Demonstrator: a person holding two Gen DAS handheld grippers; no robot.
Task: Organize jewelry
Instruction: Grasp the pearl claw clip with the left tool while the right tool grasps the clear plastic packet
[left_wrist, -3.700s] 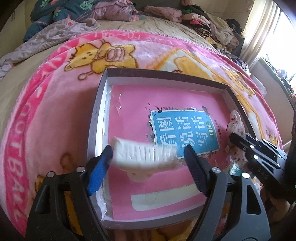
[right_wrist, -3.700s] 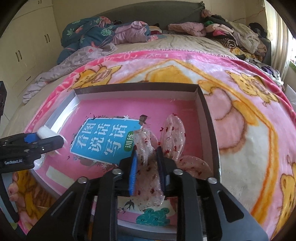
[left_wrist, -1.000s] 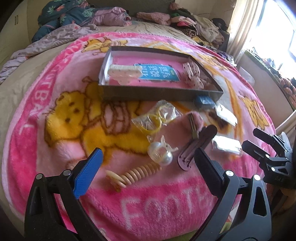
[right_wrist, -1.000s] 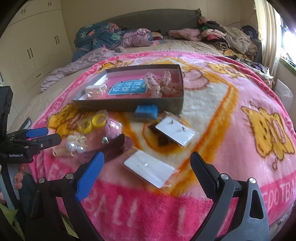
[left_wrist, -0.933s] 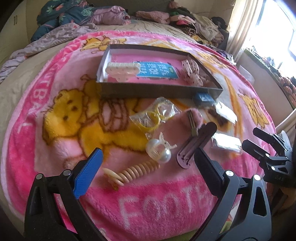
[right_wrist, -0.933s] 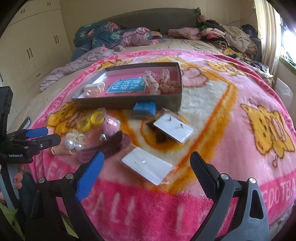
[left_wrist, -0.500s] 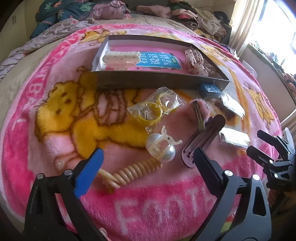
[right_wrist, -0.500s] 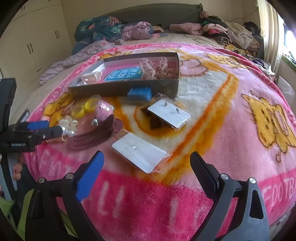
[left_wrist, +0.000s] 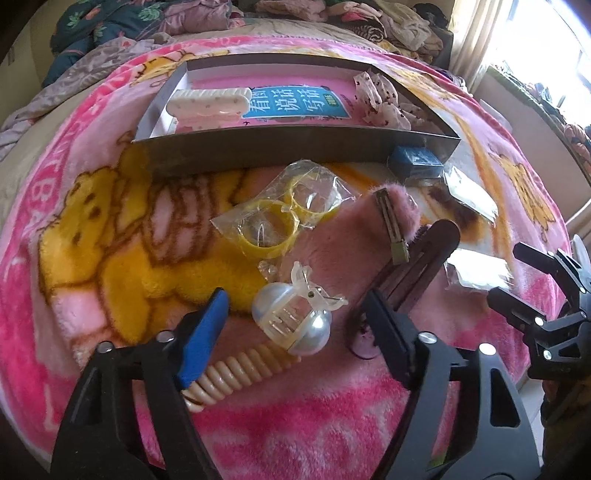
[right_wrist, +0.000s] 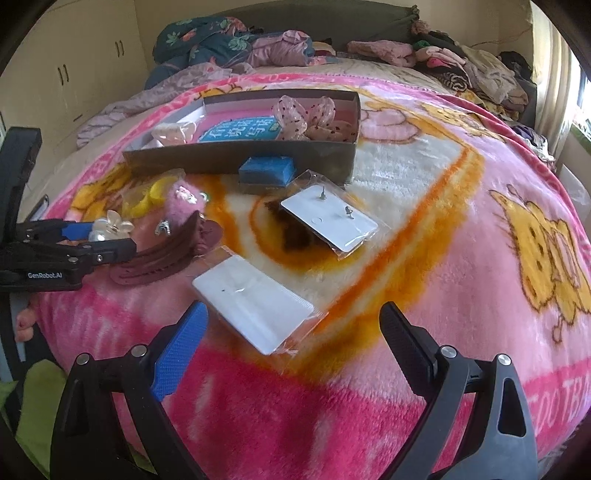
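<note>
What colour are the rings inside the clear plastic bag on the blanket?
Yellow. The rings in the bag show best in the left wrist view.

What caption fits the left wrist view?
Left tool, jaws closing, straddles a pearl claw clip on the pink blanket.

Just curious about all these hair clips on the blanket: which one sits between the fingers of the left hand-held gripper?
The pearl claw clip, clear plastic with two pearly balls. The dark brown clip and pink fuzzy clip lie farther right.
</note>
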